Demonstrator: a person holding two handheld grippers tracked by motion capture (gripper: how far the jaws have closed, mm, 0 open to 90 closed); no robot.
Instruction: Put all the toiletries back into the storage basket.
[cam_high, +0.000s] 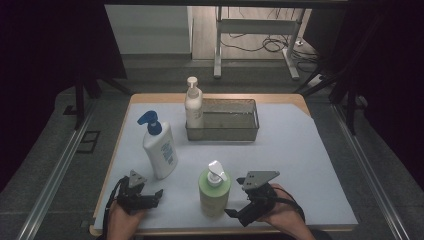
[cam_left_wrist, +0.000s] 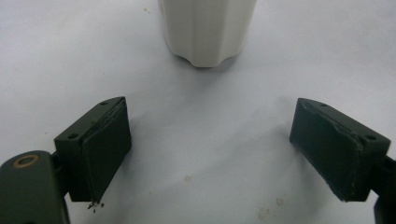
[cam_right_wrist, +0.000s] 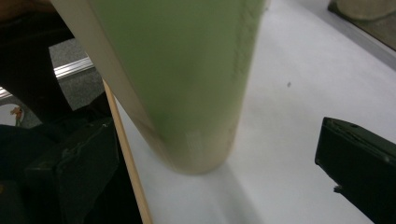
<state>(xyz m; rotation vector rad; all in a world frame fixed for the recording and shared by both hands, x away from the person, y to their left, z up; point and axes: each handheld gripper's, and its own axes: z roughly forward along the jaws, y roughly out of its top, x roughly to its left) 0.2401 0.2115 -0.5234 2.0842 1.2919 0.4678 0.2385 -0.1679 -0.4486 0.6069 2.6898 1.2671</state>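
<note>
My right hand-held gripper (cam_right_wrist: 224, 154) gapes around the green bottle (cam_right_wrist: 187, 84); my left hand-held gripper (cam_left_wrist: 210, 149) gapes empty before the white bottle (cam_left_wrist: 208, 28).

A wooden table (cam_high: 150, 98) under a pale sheet (cam_high: 300, 160) carries a green pump bottle (cam_high: 214, 192), a blue-capped white bottle (cam_high: 160, 150) and a metal tray (cam_high: 225, 133).

A grey floor (cam_high: 45, 165) is seen around the table (cam_high: 300, 145); cables (cam_high: 270, 45) are strewn beyond; darkness is cast sideways.

Wide tool (cam_left_wrist: 210, 154) facing white bottle (cam_left_wrist: 208, 30)
</note>
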